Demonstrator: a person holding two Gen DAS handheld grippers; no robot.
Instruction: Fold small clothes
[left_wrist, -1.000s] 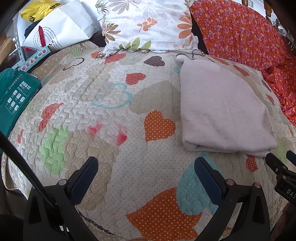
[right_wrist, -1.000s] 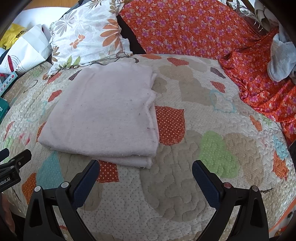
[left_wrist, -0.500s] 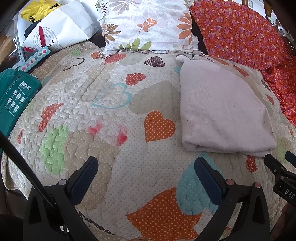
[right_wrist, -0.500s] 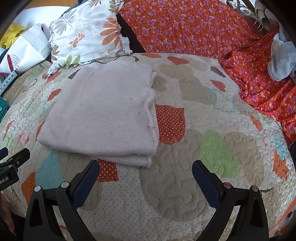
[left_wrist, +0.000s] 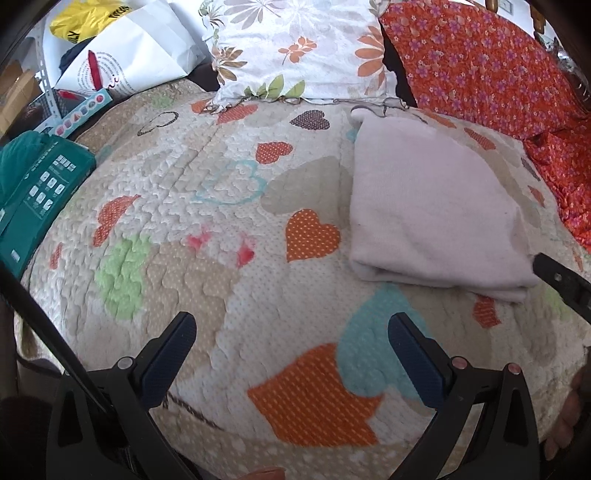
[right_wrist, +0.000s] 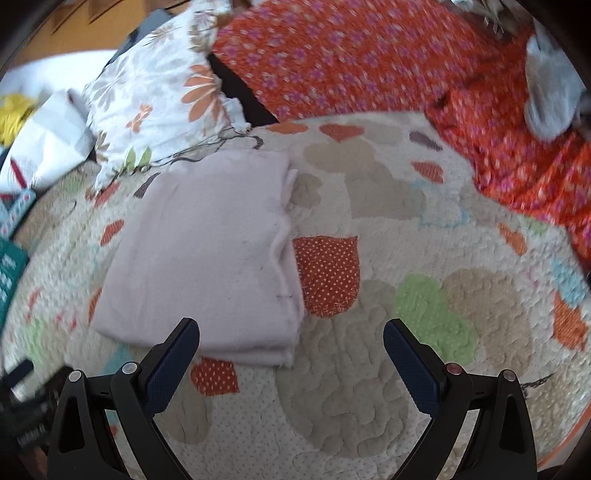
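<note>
right gripper (right_wrist: 291, 354): jaws gaping wide, gripping nothing, hovering just off the near edge of the folded pink cloth (right_wrist: 207, 254).
left gripper (left_wrist: 291, 350): also spread, empty; cloth (left_wrist: 432, 214) lying up-right, farther off.
long axis: running away from both, toward the pillow (right_wrist: 155, 107).
nearer: right.

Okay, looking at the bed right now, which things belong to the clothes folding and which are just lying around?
Part of the job:
pale pink folded garment
left claw, open
right claw, open

Lying about:
floral pillow
orange flowered fabric
teal box
white bag
</note>
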